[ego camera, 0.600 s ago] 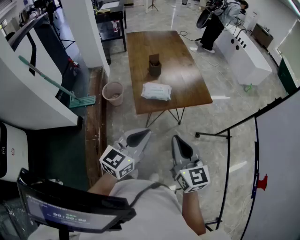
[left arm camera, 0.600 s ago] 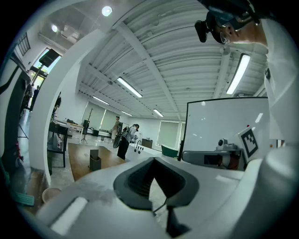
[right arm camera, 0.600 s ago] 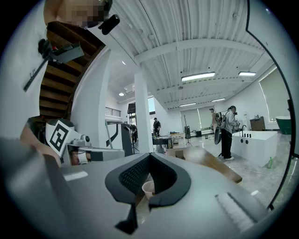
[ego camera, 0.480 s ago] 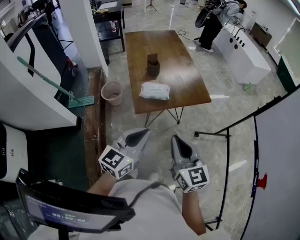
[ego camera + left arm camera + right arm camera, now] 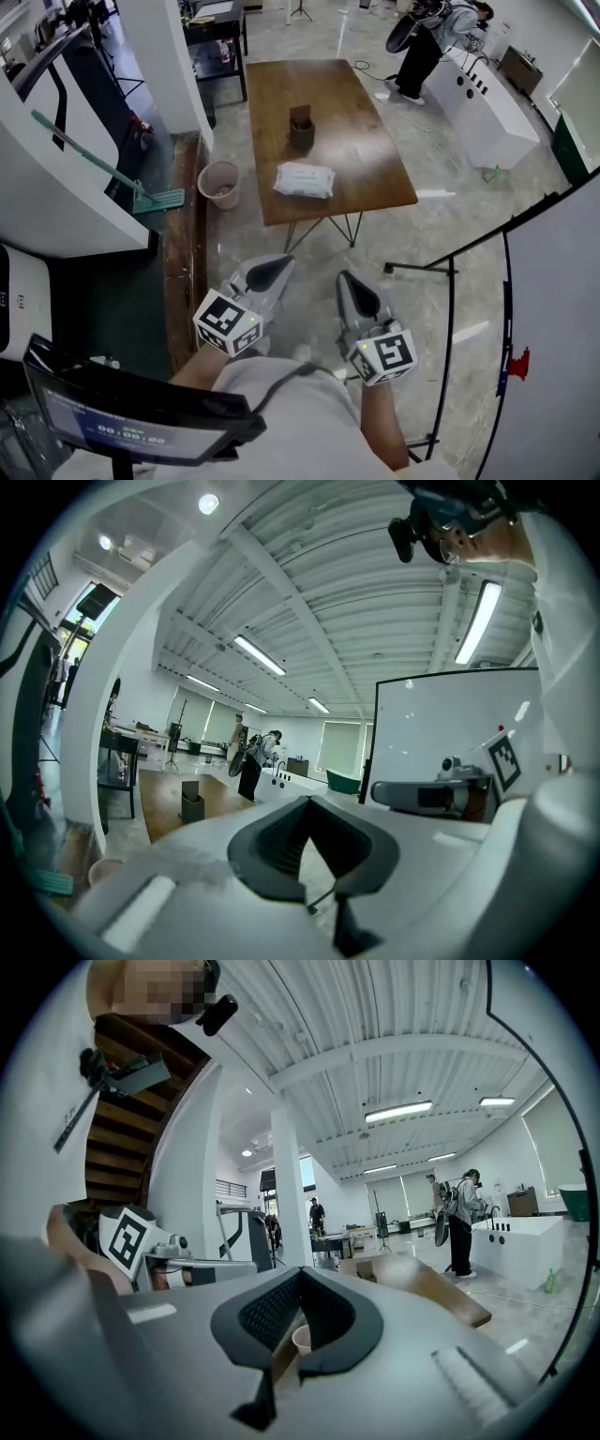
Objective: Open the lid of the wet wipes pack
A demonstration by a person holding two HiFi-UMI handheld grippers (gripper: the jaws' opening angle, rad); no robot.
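Observation:
The wet wipes pack (image 5: 303,180), white and flat, lies near the front end of a brown wooden table (image 5: 366,159) in the head view. Both grippers are held close to the person's body, well short of the table and above the floor. My left gripper (image 5: 272,269) points toward the table with its jaws together and nothing between them. My right gripper (image 5: 354,289) beside it is shut and empty too. In the left gripper view the jaws of the left gripper (image 5: 309,841) meet, with the table (image 5: 169,803) far ahead. The right gripper (image 5: 298,1321) shows the same closed jaws.
A brown holder (image 5: 301,129) stands on the table behind the pack. A pink bin (image 5: 218,184) and a green mop (image 5: 150,200) sit left of the table. A black stand (image 5: 450,309) rises at the right. A person (image 5: 422,42) bends by a white counter (image 5: 492,103) far back.
The table and pack have drifted slightly left and up in the head view. Both grippers keep the same pose, jaws together.

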